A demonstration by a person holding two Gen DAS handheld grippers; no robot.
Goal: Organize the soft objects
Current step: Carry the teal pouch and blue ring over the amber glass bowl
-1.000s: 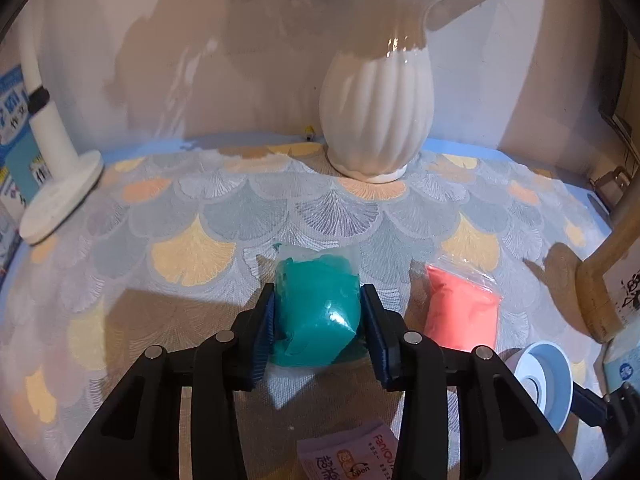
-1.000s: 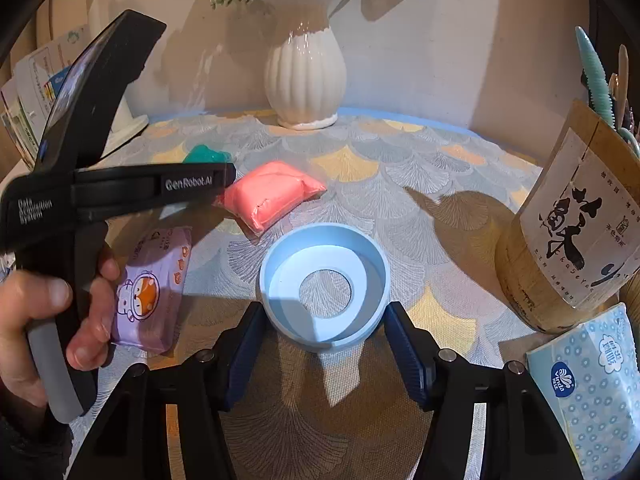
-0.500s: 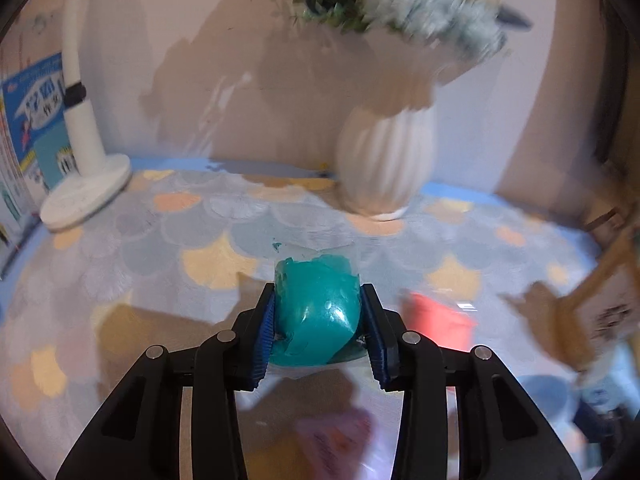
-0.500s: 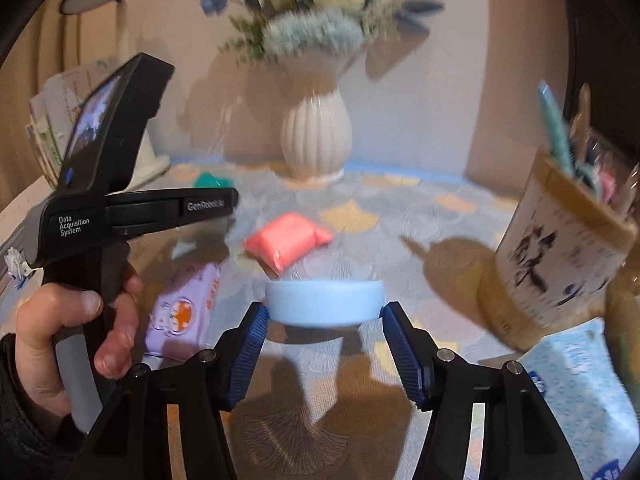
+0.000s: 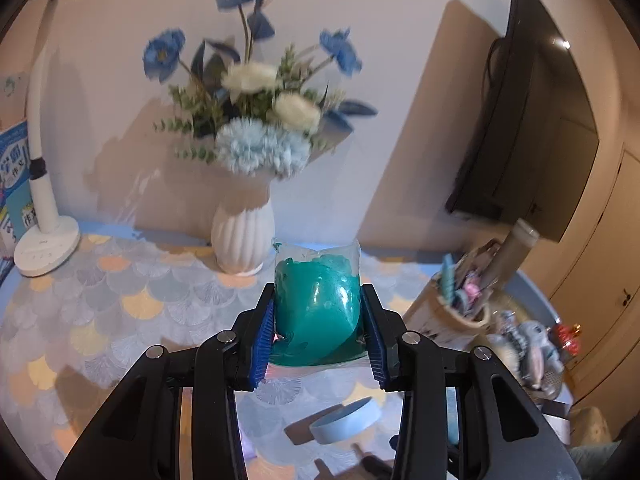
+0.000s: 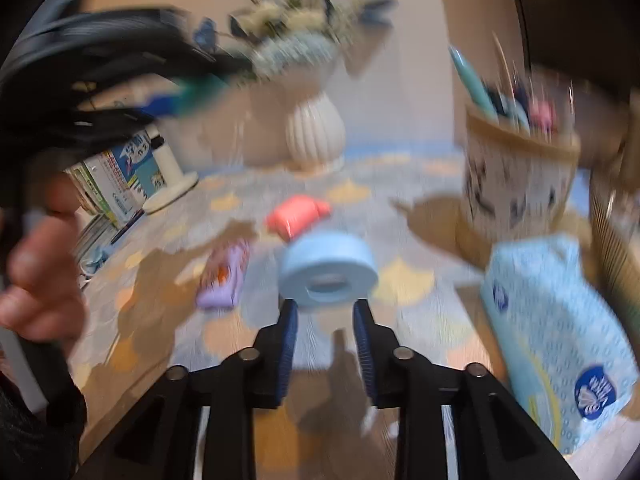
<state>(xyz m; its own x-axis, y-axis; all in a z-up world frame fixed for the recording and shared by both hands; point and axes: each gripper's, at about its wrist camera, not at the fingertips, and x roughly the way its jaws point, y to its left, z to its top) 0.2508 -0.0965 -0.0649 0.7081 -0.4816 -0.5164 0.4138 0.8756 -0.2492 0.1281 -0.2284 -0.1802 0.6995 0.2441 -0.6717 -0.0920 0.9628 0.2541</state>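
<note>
Item: teal clay pouch [image 5: 318, 312], pinched between the pads of the left gripper [image 5: 319, 330], held clear above the scallop-pattern tablecloth [image 5: 100, 312].

Item: blue ring [image 6: 328, 268], just ahead of the right gripper [image 6: 325, 336]; jaws closing, nothing seen between them.

Risks: slick plastic may slip from the pads; over-squeezing may burst the pouch; the flower vase [image 5: 243, 236] beyond may be knocked.

A white ribbed vase [image 5: 242, 240] of blue and white flowers [image 5: 260, 120] stands on the table [image 5: 80, 312] near a white lamp base [image 5: 46, 246], a pen holder [image 6: 516, 172] and a tissue pack [image 6: 560, 336].
</note>
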